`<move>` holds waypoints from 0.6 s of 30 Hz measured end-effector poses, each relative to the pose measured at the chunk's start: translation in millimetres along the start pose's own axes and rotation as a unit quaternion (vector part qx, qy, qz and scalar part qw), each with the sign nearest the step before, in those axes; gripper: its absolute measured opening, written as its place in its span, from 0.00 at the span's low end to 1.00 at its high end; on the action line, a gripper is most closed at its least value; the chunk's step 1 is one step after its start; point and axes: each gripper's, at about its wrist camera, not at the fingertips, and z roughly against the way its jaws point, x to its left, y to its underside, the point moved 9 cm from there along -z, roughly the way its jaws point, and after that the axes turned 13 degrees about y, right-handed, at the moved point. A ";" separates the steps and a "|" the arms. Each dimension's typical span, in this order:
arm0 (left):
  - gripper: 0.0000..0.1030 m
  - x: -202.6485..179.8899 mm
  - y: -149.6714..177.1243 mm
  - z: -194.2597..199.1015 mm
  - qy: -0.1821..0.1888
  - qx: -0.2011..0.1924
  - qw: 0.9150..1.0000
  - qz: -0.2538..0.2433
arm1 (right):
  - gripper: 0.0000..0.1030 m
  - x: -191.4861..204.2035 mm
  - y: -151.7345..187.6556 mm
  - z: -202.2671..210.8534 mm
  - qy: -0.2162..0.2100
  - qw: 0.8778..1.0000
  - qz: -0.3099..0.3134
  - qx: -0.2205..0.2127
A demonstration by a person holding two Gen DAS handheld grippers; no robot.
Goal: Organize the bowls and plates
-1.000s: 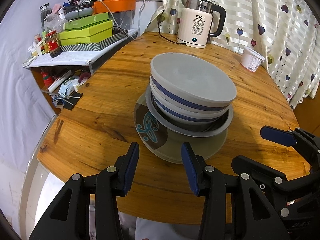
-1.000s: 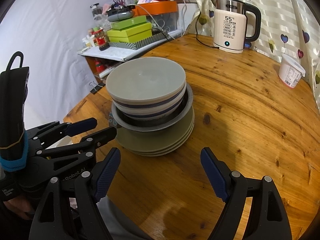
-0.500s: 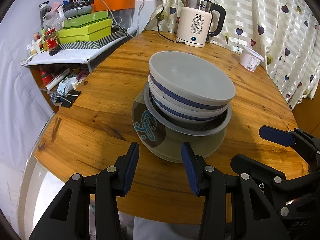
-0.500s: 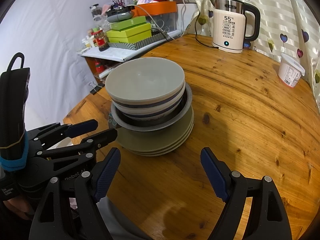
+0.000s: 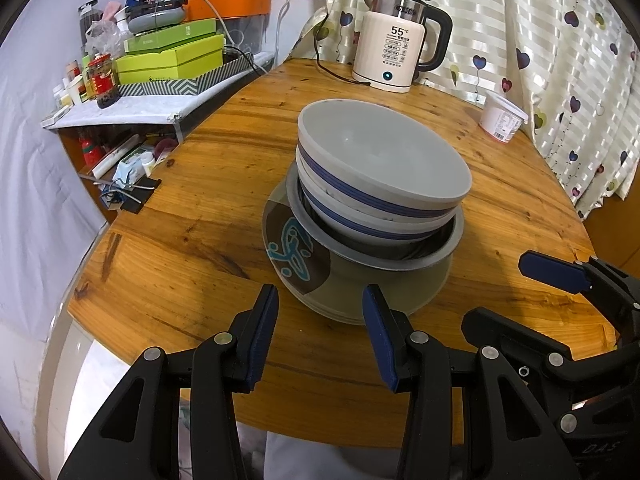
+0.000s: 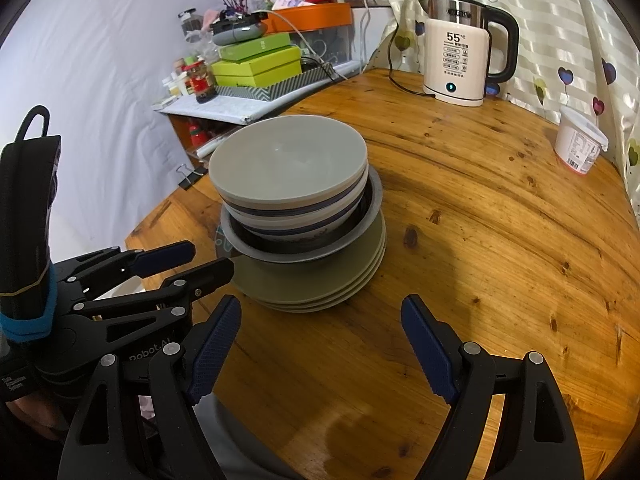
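One stack stands in the middle of the round wooden table [image 5: 224, 184]. At its base lie olive-green plates [image 5: 384, 300] [image 6: 336, 276], the top one with a brown and teal pattern. On them rests a grey metal bowl [image 5: 404, 258] [image 6: 304, 250], and in it sit two white bowls with blue stripes [image 5: 384, 160] [image 6: 288, 164]. My left gripper [image 5: 320, 316] hovers open just in front of the plates' near rim, nothing between its blue pads. My right gripper [image 6: 320, 332] hangs open wider, at the stack's near right side, empty. Each gripper shows in the other's view.
A cream electric kettle [image 5: 396, 58] [image 6: 460, 64] with its cord stands at the table's far edge. A white tub [image 5: 502, 120] [image 6: 580, 148] sits at the far right by the heart-print curtain. A cluttered side shelf with green boxes [image 5: 172, 60] borders the left.
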 end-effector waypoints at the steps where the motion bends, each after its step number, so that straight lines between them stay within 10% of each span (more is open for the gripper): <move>1: 0.44 -0.1 0.0 0.1 0.000 0.000 1.000 0.000 | 0.81 0.1 0.0 0.1 0.000 1.000 0.000 0.000; 18: 0.44 -3.4 1.9 -2.7 0.008 0.000 1.000 0.003 | 0.81 -2.7 -0.3 0.4 0.000 1.000 -0.003 -0.002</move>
